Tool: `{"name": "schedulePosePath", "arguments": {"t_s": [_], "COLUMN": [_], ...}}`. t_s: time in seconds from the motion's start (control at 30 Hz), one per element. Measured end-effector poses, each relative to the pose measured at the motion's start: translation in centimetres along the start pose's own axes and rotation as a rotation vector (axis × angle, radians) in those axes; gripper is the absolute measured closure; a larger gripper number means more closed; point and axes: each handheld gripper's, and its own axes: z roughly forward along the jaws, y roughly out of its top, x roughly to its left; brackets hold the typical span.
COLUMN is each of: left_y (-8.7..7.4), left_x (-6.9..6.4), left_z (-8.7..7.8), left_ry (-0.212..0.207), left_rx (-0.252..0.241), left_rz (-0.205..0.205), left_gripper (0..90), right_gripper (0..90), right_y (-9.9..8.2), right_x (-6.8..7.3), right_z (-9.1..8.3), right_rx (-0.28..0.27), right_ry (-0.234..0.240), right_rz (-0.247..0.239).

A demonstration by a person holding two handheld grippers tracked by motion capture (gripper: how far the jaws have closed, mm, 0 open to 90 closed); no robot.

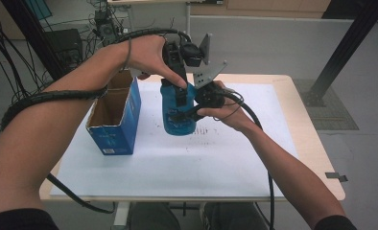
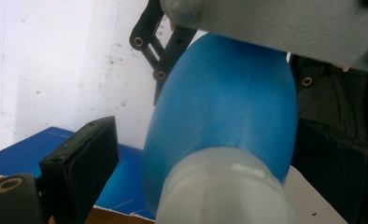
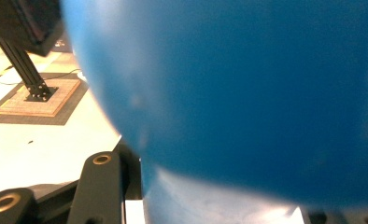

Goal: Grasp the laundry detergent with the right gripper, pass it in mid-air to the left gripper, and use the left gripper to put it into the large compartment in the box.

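The rounded blue rubbery bulb (image 1: 178,112) hangs above the white-covered counter (image 1: 216,158), near the centre of the high view, and both sets of tongs meet on it. The right tongs (image 1: 186,114) come in from about three o'clock and are clenched on the bulb's lower body; in the right gripper view its blue skin (image 3: 238,93) presses right up against the camera, which fits a firm side grip meant to bear the weight. The left tongs (image 1: 180,93) reach down from twelve o'clock over the bulb's upper end. In the left gripper view the bulb (image 2: 224,116) and its pale translucent neck (image 2: 224,191) sit between the two black jaws, but the jaw at about eight o'clock stands clear of the surface with a gap showing, so these tongs look released, bracketing the thing rather than squeezing it.

Held this way, one hand likely steadies the bulb while the other lines up on the neck end, either to take it over or to work that end.

The open blue cardboard box (image 1: 114,115) stands on the counter at about nine o'clock from the bulb, just beside it, flaps up and mouth open. It is probably the bulb's carton, kept close so the trip between the two is short.
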Motion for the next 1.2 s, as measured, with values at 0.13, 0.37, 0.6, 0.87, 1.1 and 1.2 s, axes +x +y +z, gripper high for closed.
{"name": "schedulePosePath", "arguments": {"t_s": [0.13,0.37,0.6,0.87,1.1,1.2], "left_y": [-0.06,-0.16,-0.2,-0.1,-0.1,-0.13], "left_x": [0.03,-0.01,-0.08,-0.19,-0.21,-0.16], "left_z": [0.01,0.02,-0.08,0.01,-0.03,-0.08], "left_ry": [0.003,0.002,0.005,0.004,0.004,0.007], "left_rx": [-0.005,-0.009,-0.012,-0.011,-0.016,-0.016], "left_rz": [0.0,-0.001,0.005,0.005,0.006,0.01], "left_gripper": [8.0,8.2,8.3,8.7,9.1,9.1], "right_gripper": [45.1,45.1,45.1,45.0,45.1,45.1], "right_y": [0.0,0.1,0.12,0.13,0.09,0.08], "right_x": [0.01,0.02,0.03,0.08,0.04,0.05], "right_z": [-0.03,-0.01,0.01,-0.13,-0.14,-0.07], "right_rx": [0.001,0.0,0.001,-0.004,-0.003,0.001], "right_ry": [-0.001,-0.001,-0.003,-0.003,-0.002,-0.002], "right_rz": [0.001,-0.001,0.002,0.006,0.008,0.003]}}
